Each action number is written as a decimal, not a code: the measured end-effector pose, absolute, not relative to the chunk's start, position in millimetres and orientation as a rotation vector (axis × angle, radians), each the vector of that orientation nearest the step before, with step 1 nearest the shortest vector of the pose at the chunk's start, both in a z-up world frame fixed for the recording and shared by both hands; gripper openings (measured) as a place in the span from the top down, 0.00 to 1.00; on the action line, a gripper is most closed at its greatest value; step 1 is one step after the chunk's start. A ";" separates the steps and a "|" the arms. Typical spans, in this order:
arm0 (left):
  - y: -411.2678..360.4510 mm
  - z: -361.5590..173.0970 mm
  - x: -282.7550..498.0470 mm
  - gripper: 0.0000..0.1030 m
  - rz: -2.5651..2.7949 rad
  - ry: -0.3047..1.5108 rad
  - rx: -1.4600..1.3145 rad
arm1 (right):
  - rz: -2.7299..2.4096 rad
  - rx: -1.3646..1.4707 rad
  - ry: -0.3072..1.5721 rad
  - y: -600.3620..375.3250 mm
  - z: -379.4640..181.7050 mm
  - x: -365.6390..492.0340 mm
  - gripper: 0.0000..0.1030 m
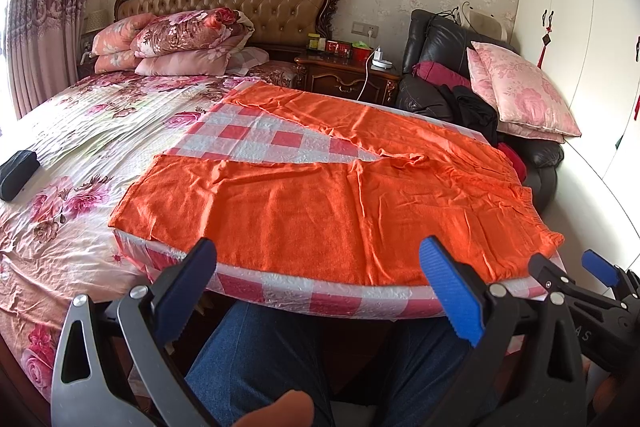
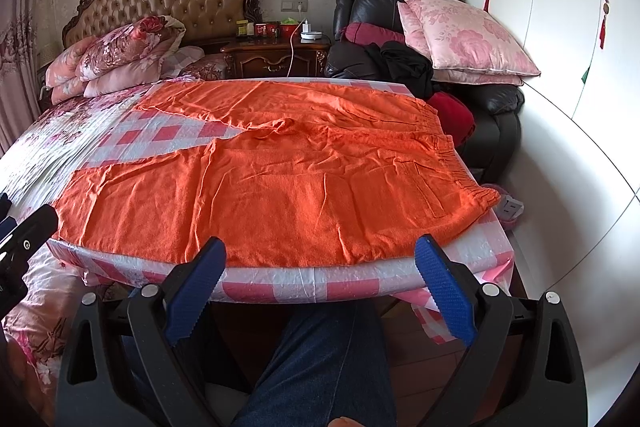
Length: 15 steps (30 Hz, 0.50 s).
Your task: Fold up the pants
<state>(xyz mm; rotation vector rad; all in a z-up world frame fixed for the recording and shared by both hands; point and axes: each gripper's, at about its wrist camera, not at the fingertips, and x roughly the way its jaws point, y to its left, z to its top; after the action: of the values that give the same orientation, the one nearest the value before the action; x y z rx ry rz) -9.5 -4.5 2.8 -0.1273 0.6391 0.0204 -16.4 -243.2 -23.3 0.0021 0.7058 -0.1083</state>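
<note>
Orange pants (image 1: pixel 320 195) lie spread flat on a board covered with a red-and-white checked cloth (image 1: pixel 256 137), waistband at the right, both legs stretching left and apart in a V. In the right wrist view the pants (image 2: pixel 280 183) fill the board, with the elastic waistband (image 2: pixel 460 167) at the right edge. My left gripper (image 1: pixel 320 275) hangs open just in front of the board's near edge, empty. My right gripper (image 2: pixel 320 271) is open too, empty, at the near edge. The right gripper (image 1: pixel 600 279) also shows at the far right of the left wrist view.
The board rests on a bed with a floral sheet (image 1: pixel 80 147); stacked quilts (image 1: pixel 180 39) lie by the headboard. A dark pouch (image 1: pixel 18 173) lies on the sheet at left. A black armchair with pink pillows (image 2: pixel 460 35) and a white wardrobe (image 2: pixel 560 27) stand right. A person's jeans-clad legs (image 2: pixel 320 359) are below.
</note>
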 end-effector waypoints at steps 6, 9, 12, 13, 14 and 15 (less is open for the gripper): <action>-4.5 2.6 -9.4 0.01 0.020 0.640 -0.127 | -0.109 0.001 0.707 -243.0 -23.2 -16.0 0.10; -4.3 2.4 -9.5 0.02 0.019 0.641 -0.128 | -0.110 0.002 0.710 -244.2 -24.7 -15.3 0.11; -6.6 -2.9 -10.2 0.01 0.014 0.648 -0.130 | -0.112 0.006 0.722 -247.0 -30.2 -13.0 0.11; -7.2 -4.4 -9.6 0.01 0.013 0.652 -0.130 | -0.112 0.010 0.729 -248.8 -32.5 -10.9 0.11; -7.3 -6.0 -9.2 0.01 0.013 0.655 -0.131 | -0.106 0.028 0.742 -252.1 -34.7 -8.3 0.11; -6.4 -8.1 -8.0 0.01 0.014 0.659 -0.133 | -0.097 0.047 0.751 -255.0 -35.8 -5.4 0.11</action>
<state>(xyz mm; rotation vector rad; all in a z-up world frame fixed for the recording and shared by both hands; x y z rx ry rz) -8.0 -6.4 -8.1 -0.1333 0.6595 0.0141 -5.4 -255.0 -35.8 0.0473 0.7507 -0.0967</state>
